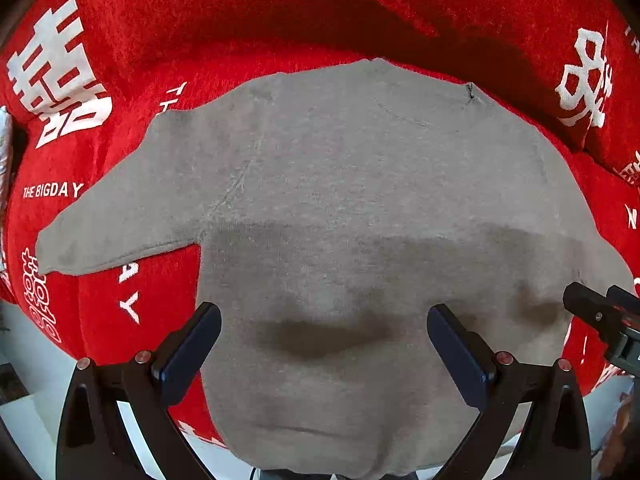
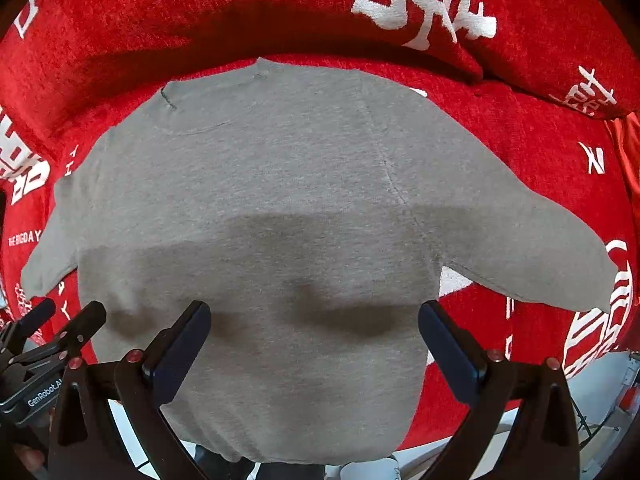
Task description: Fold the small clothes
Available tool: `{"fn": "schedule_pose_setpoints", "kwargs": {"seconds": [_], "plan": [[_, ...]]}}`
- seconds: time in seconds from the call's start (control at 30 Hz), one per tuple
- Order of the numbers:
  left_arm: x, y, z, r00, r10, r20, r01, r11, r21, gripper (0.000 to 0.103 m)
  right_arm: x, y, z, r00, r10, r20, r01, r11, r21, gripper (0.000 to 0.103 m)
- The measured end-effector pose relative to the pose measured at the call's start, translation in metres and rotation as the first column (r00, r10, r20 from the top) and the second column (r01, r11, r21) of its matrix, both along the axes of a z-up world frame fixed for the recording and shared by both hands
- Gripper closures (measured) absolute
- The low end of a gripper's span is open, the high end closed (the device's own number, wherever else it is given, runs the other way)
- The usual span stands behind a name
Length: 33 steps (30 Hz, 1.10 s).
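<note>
A small grey T-shirt lies spread flat on a red cover, collar at the far side, sleeves out to both sides, hem hanging over the near edge. It also shows in the right wrist view. My left gripper is open and empty, hovering over the shirt's lower body. My right gripper is open and empty, also over the lower body. Each gripper shows at the edge of the other's view: the right gripper and the left gripper.
The red plush cover with white characters and "THE BIGDAY" text covers the seat and the cushions behind. A pale floor shows below the near edge.
</note>
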<state>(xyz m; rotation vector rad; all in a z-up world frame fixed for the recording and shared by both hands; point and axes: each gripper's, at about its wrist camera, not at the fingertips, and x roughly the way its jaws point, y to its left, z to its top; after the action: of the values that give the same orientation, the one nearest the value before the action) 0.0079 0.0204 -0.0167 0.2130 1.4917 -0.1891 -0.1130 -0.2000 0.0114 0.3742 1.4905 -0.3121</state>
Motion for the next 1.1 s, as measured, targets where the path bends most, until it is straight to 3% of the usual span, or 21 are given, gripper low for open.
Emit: {"fn": "schedule_pose_setpoints", "kwargs": {"seconds": [1.1], "plan": [[0.0052, -0.0033, -0.0023, 1.0, -0.02, 0.01, 0.02, 0.999, 0.031, 0.0, 0.0035, -0.0038, -0.0039, 1.0, 0.003, -0.019, -0.003, 1.0, -0.003, 0.0]]}}
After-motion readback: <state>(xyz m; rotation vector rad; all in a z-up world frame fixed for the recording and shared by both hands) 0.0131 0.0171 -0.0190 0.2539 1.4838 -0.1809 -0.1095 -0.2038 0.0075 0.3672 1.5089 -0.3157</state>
